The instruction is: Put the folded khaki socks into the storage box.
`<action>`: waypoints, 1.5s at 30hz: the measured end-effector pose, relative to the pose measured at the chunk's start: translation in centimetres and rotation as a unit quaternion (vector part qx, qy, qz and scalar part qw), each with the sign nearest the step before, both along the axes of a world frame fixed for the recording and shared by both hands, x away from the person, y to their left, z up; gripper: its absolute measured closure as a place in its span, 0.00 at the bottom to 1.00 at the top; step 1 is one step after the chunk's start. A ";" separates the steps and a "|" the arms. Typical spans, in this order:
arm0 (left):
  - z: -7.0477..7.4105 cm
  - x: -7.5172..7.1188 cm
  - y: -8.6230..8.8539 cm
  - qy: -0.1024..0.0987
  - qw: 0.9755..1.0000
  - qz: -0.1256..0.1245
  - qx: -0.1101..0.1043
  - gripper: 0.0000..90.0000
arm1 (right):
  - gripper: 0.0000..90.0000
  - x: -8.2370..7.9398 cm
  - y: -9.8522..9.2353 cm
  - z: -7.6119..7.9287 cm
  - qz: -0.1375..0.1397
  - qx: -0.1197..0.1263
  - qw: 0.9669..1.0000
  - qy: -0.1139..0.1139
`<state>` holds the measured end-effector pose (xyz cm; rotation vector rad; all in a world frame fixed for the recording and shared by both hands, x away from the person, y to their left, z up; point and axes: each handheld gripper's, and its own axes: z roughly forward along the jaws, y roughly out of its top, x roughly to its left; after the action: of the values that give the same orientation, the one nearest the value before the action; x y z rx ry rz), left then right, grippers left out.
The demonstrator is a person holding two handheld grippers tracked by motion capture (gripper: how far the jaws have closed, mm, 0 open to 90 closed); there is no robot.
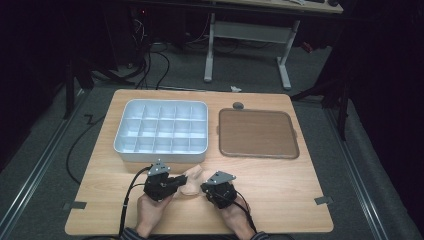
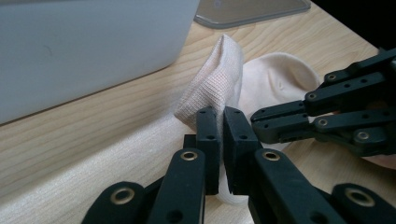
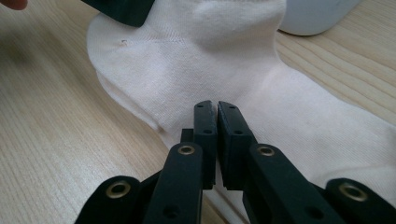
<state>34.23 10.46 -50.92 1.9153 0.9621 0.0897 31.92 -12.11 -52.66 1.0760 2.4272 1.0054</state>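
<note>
We have both the left gripper [image 2: 218, 114] and the right gripper [image 3: 217, 109] clamped on the cream sock [image 3: 201, 60] just in front of the white compartment box [image 1: 162, 127], with folding and stowing apparently still ahead.

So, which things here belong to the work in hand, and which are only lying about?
In the work:
- sock, cream, lying on the table
- left gripper, fingers shut on the sock's cuff
- right gripper, fingers shut on the sock's edge

Lying about for now:
- white divided box, compartments empty
- brown tray, empty
- small dark round thing behind the tray
</note>
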 end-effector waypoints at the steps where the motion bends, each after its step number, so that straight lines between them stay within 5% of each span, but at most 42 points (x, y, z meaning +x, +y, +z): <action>1: 0.1 0.0 0.1 -0.001 1.000 -0.001 -0.004 0.96 | 0.97 0.1 0.1 0.0 0.002 -0.001 1.000 -0.001; 11: 1.3 0.1 0.1 -0.022 1.000 -0.009 -0.010 0.96 | 0.97 1.0 1.2 0.1 0.016 0.007 1.000 0.017; 21: 1.3 0.1 -0.1 -0.019 0.999 -0.022 -0.018 0.97 | 0.97 1.3 2.7 0.2 0.039 0.011 0.999 0.028; 24: 1.2 0.1 -0.2 -0.019 0.999 -0.022 -0.013 0.97 | 0.89 1.2 2.7 0.2 0.038 0.015 0.999 0.029; 27: 1.3 0.1 0.1 -0.022 0.999 -0.024 -0.011 0.97 | 0.77 0.8 2.2 0.8 0.026 0.018 0.999 0.015; 31: 1.3 0.1 0.4 -0.022 1.000 -0.021 -0.007 0.97 | 0.75 0.2 0.7 2.0 0.003 0.043 0.999 -0.010; 35: 1.3 0.1 0.4 -0.021 1.000 -0.019 -0.004 0.97 | 0.75 -0.2 -1.6 2.9 -0.031 0.037 0.998 -0.036; 45: 1.3 0.0 0.4 -0.019 1.000 -0.015 0.000 0.97 | 0.75 -0.5 -5.0 2.4 -0.088 0.034 0.995 -0.036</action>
<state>34.23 10.82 -49.62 1.9210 0.9063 0.1082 31.44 -17.06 -50.24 1.2305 2.2114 1.0555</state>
